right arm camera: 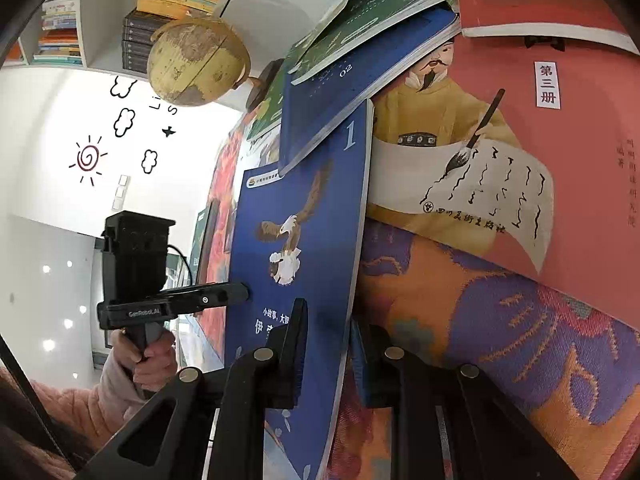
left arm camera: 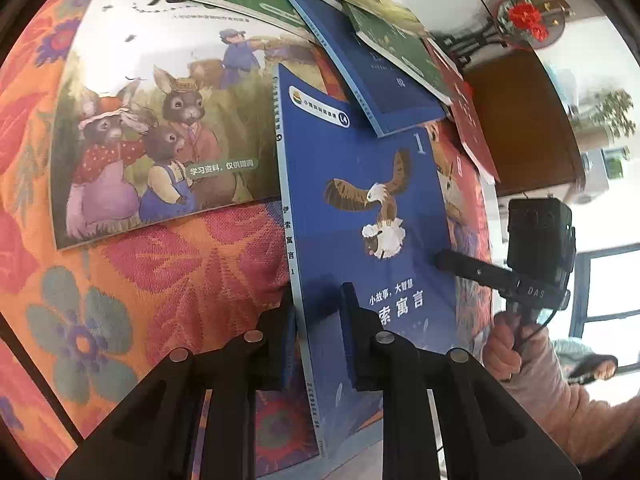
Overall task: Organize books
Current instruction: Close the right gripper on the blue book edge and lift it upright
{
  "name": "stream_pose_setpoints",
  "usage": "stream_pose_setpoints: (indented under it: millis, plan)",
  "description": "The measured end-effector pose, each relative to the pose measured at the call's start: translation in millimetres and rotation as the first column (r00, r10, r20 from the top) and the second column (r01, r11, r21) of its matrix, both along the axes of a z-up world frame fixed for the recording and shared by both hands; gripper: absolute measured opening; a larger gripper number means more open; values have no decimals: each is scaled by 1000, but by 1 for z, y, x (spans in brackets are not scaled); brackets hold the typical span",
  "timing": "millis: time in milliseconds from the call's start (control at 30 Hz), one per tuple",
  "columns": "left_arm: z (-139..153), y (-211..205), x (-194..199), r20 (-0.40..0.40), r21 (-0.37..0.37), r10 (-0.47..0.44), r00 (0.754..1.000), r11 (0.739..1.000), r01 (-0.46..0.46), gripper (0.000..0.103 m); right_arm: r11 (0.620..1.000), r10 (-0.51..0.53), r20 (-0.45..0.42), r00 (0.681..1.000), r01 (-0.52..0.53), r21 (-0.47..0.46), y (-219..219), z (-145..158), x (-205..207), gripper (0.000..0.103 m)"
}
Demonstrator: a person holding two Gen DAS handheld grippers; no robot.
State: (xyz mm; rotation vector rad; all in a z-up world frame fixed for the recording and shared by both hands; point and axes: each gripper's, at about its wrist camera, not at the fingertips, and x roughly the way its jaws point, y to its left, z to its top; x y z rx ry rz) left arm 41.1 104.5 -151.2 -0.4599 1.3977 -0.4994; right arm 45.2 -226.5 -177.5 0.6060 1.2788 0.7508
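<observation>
blue eagle book (left arm camera: 360, 216) sits nearest, left gripper (left arm camera: 320, 332) pinching its spine-side lower edge and right gripper (right arm camera: 330, 350) pinching the opposite edge, both clamped narrow on the cover, book tilted up off the floral tablecloth (left arm camera: 100, 288). its top corner is tucked under a second blue book (left arm camera: 384, 80), rabbit picture book (left arm camera: 160, 128) just beside on the left, red scholar book (right arm camera: 500, 140) on the right, green books (right arm camera: 380, 4) heaped farther back. likely risk: pulling drags the overlapping pile off, or the thin cover bends and slips out.

book pile (left arm camera: 360, 40) overlapping eagle book's (left arm camera: 360, 200) far end, tablecloth (left arm camera: 140, 280) open left
</observation>
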Motion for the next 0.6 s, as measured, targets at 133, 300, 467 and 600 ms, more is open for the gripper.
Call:
stream_pose_setpoints:
  millis: [133,300,467,600]
  plan:
    - [-4,-7,1,-17,-102,-4,1000,995,2,16,998,-58,-11,998,57,-9,-2,-4,-2,13]
    - [-1,-24,5,18,-18,-3,1000,1000,3,16,993,-111,1,994,111,-33,1,0,-7,12]
    - [24,-52,1,101,226,-124,987,969,98,18,978,-55,103,993,74,-193,26,27,-18,12]
    - [37,-42,-7,119,281,-140,983,954,101,18,982,2,126,992,22,-189,43,37,-35,12]
